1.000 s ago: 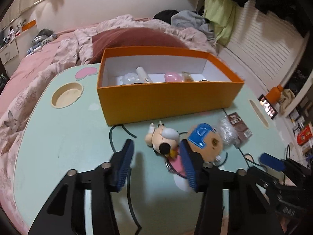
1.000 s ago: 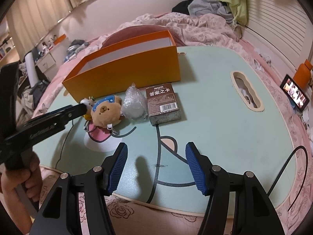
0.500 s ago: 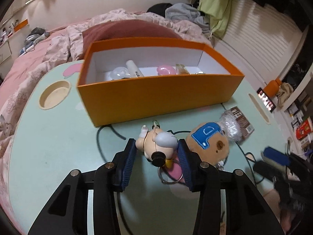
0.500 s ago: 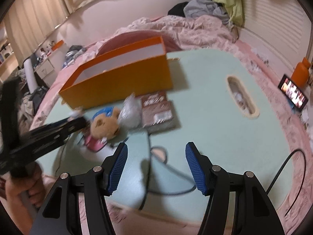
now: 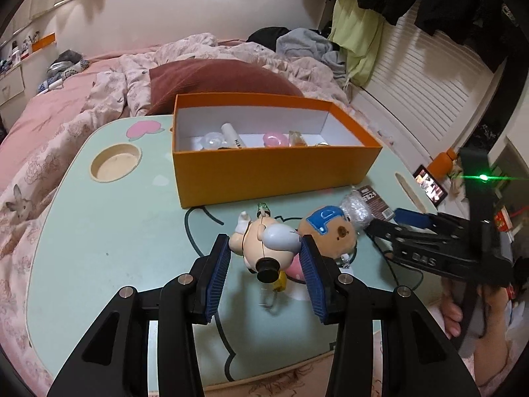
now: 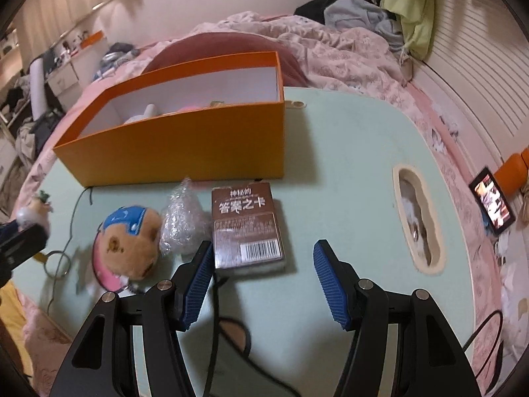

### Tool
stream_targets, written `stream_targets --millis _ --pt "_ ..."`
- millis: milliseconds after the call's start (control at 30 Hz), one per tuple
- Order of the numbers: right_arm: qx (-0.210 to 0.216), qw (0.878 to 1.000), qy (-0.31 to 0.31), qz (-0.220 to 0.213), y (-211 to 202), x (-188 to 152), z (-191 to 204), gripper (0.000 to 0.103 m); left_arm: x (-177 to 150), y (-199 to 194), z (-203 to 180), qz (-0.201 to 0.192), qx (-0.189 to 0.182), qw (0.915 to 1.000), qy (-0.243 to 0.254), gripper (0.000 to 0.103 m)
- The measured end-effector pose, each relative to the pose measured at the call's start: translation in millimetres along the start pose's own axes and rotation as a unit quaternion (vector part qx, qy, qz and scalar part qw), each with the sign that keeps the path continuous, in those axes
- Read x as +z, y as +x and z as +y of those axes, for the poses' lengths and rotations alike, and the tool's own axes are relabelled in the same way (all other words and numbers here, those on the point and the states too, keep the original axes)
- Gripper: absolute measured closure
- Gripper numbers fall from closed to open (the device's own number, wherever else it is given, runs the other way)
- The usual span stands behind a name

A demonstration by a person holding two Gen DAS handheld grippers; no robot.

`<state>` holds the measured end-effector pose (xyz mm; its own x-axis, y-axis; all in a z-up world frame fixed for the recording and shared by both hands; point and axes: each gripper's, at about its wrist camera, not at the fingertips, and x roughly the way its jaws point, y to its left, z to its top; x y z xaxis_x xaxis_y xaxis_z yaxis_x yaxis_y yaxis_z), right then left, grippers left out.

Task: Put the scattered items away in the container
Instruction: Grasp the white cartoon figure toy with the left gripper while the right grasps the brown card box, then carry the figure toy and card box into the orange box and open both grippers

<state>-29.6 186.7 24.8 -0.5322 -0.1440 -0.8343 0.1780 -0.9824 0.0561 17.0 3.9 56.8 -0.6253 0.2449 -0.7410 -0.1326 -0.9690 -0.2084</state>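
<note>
Left wrist view: left hand-held gripper (image 5: pixel 264 261) clenched on a small doll keychain (image 5: pixel 264 244), lifted just off the table (image 5: pixel 99 231), near side of the orange box (image 5: pixel 274 172). Best carried clear over the near wall before letting go, ring dangling free. Right wrist view: right hand-held gripper (image 6: pixel 261 281) grasps nothing, jaws closing, poised just short of the brown card pack (image 6: pixel 248 228), which lies in front of the box beside a bubble-wrap bundle (image 6: pixel 183 225) and bear plush (image 6: pixel 130 241). Square the pads to the pack's long sides first.
</note>
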Motion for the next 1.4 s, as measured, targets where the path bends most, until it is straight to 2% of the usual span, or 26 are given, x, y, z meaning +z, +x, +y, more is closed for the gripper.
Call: stream_targets --millis 67,600,767,967,1033,1133,1300,1400 --pt "-0.002 1.000 0.006 -0.004 -3 0 -3 0.061 -1 -2 0 -0.002 -0.001 1.0000 0.000 0.059" --pt "-0.012 0.999 0.003 -0.052 -40 -9 -3 0.061 1 -7 0 -0.007 -0.004 1.0000 -0.001 0.058" --pt "0.003 0.998 0.000 -0.063 -51 0 0 0.061 6 -11 0 -0.013 -0.009 0.9999 -0.002 0.059" --pt "0.016 0.996 -0.016 -0.082 -57 36 16 0.061 36 -10 -2 -0.023 -0.007 0.9997 0.008 0.059" --pt "0.020 0.996 -0.018 -0.083 -50 53 20 0.061 52 -6 -5 -0.023 0.003 0.9995 0.021 0.058" --pt "0.015 0.997 -0.012 -0.077 -34 79 24 0.061 75 8 0 -0.010 -0.007 0.9998 0.016 0.058" --pt "0.005 0.997 -0.020 -0.069 -14 103 36 0.061 103 33 12 -0.012 0.021 0.9996 0.013 0.058" --pt "-0.004 0.998 -0.022 -0.064 -3 111 41 0.061 112 48 19 0.000 0.016 0.9999 0.001 0.058"
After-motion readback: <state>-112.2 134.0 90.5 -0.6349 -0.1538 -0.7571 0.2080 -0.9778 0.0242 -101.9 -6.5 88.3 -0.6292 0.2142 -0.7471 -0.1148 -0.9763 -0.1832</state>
